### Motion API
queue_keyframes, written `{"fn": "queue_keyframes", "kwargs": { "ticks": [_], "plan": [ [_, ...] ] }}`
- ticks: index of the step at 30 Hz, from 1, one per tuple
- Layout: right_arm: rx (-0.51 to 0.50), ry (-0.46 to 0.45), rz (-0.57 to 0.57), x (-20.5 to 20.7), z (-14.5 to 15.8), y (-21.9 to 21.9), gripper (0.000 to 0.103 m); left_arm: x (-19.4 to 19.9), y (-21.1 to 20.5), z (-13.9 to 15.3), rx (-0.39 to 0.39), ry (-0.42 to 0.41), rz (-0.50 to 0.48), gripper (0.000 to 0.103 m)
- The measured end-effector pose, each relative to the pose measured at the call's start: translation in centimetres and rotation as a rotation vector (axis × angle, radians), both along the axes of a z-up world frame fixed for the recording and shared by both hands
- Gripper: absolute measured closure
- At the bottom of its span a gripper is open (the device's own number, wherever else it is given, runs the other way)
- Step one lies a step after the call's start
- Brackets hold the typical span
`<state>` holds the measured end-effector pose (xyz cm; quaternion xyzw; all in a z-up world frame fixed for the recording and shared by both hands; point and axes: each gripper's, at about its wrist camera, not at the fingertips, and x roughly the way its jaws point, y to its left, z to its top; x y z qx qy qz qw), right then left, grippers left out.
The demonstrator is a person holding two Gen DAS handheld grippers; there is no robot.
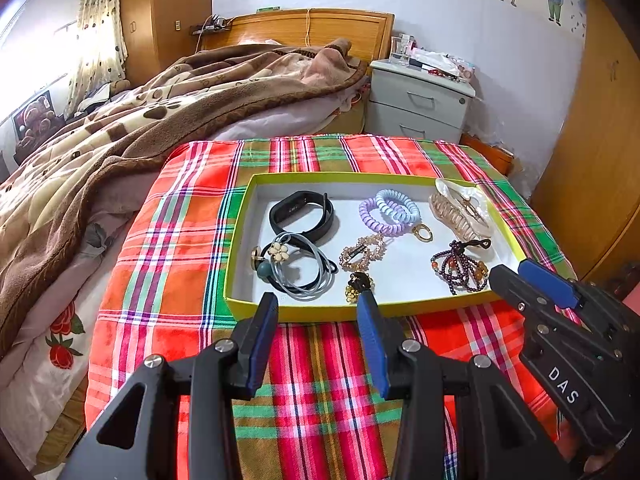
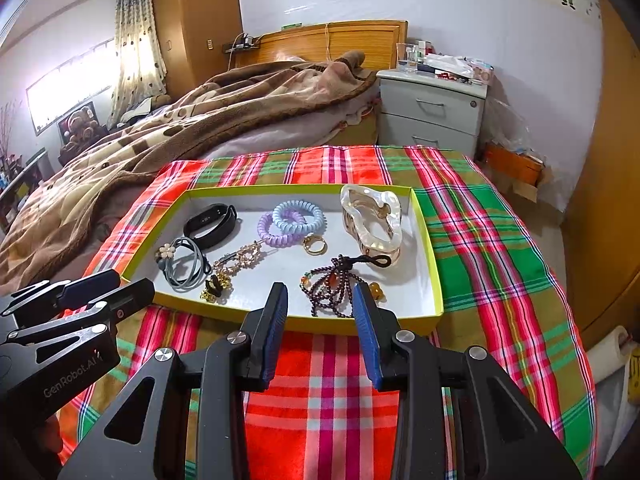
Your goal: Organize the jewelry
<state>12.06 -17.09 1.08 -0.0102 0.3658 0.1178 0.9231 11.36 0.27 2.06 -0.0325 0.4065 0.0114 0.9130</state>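
The jewelry lies in the tray point(image 1: 256, 309). The left gripper point(image 1: 318, 300) and the right gripper point(image 2: 320, 294) hover at the tray's near edge, jaws wide apart, holding and touching nothing.

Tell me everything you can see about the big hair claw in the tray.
The hair claw is large, with a glossy pearly-white wavy top and translucent amber-gold teeth, seemingly plastic. It lies on its side, closed, in the far right corner of the tray, close to the right wall. A black loop of the bead bracelet lies against its near edge. Neither gripper touches it.
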Motion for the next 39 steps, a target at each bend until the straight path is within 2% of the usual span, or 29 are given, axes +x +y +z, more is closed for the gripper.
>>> {"fn": "queue_keyframes", "kwargs": {
  "ticks": [39],
  "plan": [
    [0.015, 0.006, -0.018, -0.51, -0.24, 0.32, 0.068, -0.42, 0.76, -0.03, 0.004, 0.012, 0.016, 0.06]
  ]
}}
